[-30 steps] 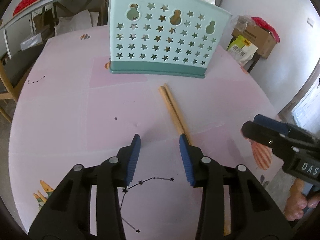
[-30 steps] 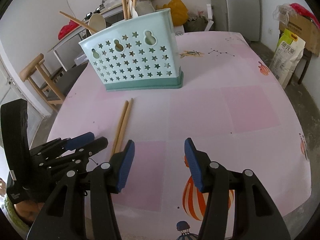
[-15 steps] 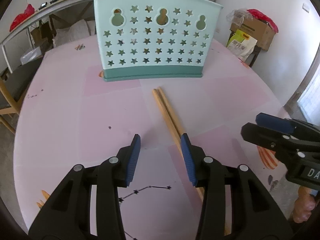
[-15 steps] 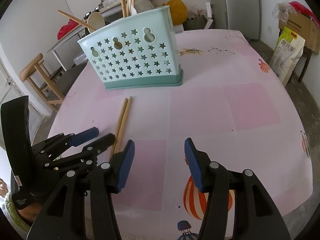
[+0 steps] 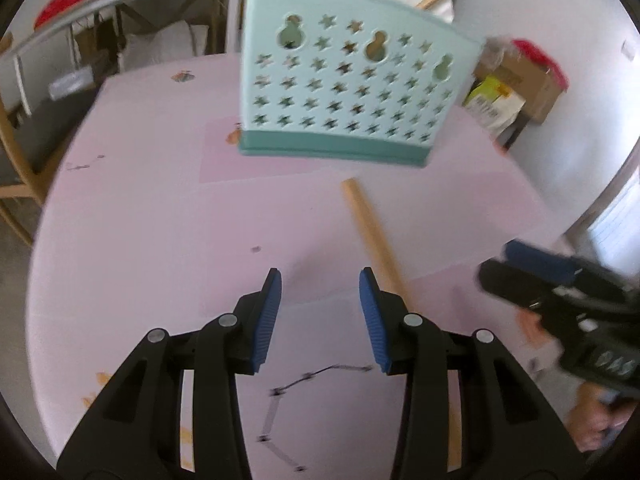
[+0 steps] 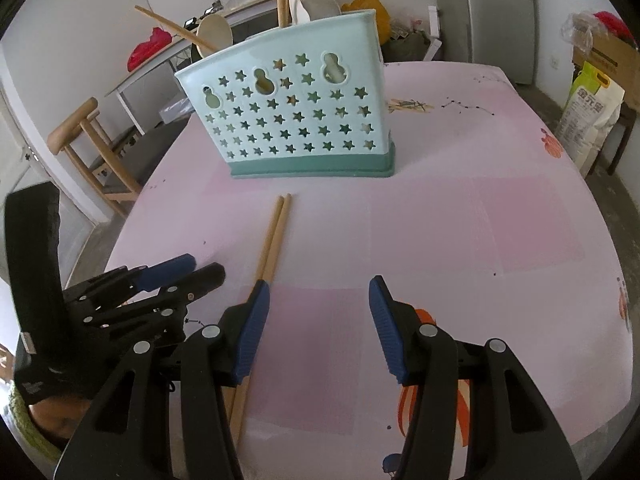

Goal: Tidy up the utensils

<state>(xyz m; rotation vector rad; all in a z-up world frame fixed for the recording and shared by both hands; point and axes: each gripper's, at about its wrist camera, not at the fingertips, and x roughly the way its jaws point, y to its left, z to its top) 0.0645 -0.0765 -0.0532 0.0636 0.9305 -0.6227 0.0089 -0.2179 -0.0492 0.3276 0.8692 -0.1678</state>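
A pair of wooden chopsticks (image 6: pixel 273 240) lies side by side on the pink table, pointing at a mint-green utensil holder (image 6: pixel 296 120) with star holes. The holder (image 5: pixel 352 92) holds several wooden utensils and a white spoon. My left gripper (image 5: pixel 320 312) is open and empty, with the chopsticks (image 5: pixel 370 232) just right of its right finger. My right gripper (image 6: pixel 316 320) is open and empty, with the chopsticks passing under its left finger. Each gripper also shows in the other's view: the right one (image 5: pixel 560 292) and the left one (image 6: pixel 152 292).
The round table (image 6: pixel 480 220) has a pink printed cloth. A wooden chair (image 6: pixel 92 152) stands at its left. A cardboard box and bags (image 6: pixel 596 92) sit on the floor at the right. A shelf with clutter (image 5: pixel 120 12) lines the back wall.
The left gripper's view has swung so the holder and chopsticks sit further right and tilted, with motion blur. The right gripper has barely moved. Both grippers stay open.
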